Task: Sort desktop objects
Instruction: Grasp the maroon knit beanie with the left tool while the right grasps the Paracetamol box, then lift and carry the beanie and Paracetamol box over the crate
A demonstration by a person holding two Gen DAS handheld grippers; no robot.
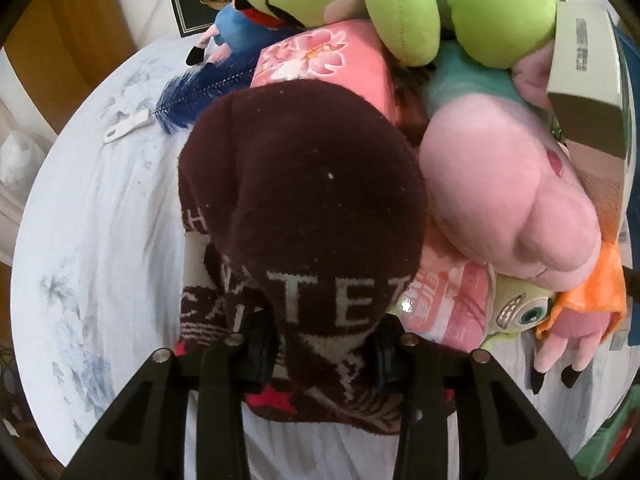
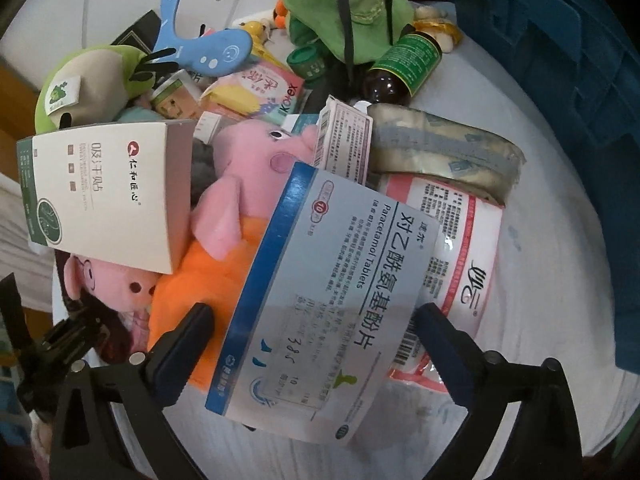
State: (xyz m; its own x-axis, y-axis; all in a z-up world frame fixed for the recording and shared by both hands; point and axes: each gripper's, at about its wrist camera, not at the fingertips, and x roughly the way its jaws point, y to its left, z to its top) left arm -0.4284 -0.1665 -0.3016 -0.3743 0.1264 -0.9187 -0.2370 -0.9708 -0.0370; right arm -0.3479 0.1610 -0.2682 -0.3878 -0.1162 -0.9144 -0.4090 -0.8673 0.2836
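The left gripper [image 1: 326, 344] is clenched on a dark maroon towel [image 1: 296, 208], whose bunched terry cloth with woven white lettering bulges up between the jaws at 6 o'clock in the left view; pinching a fold looks the sensible way to lift something so limp. Around it lies a soft heap on the white, blue-flowered bench [image 1: 100, 220]: a pink pig plush [image 1: 500, 184] at 3 o'clock, a green plush [image 1: 404, 4] at 12, a glossy pink pack [image 1: 324, 56] just behind the towel, and a bristly blue brush [image 1: 196, 98] at 10. In the right view, the right gripper [image 2: 316, 336] is released, its jaws spread wide on either side of a flat paracetamol box [image 2: 332, 292] that tilts across the pile at 6 o'clock; whether the pads touch the carton I cannot tell. The stiff cardboard edges should give a firm hold once the jaws close. A white box [image 2: 108, 196] sits at 9 o'clock atop the plush, a brown bottle [image 2: 400, 68] lies at 1, and a blue crate [image 2: 560, 80], likely the sorting bin, stands at 2.
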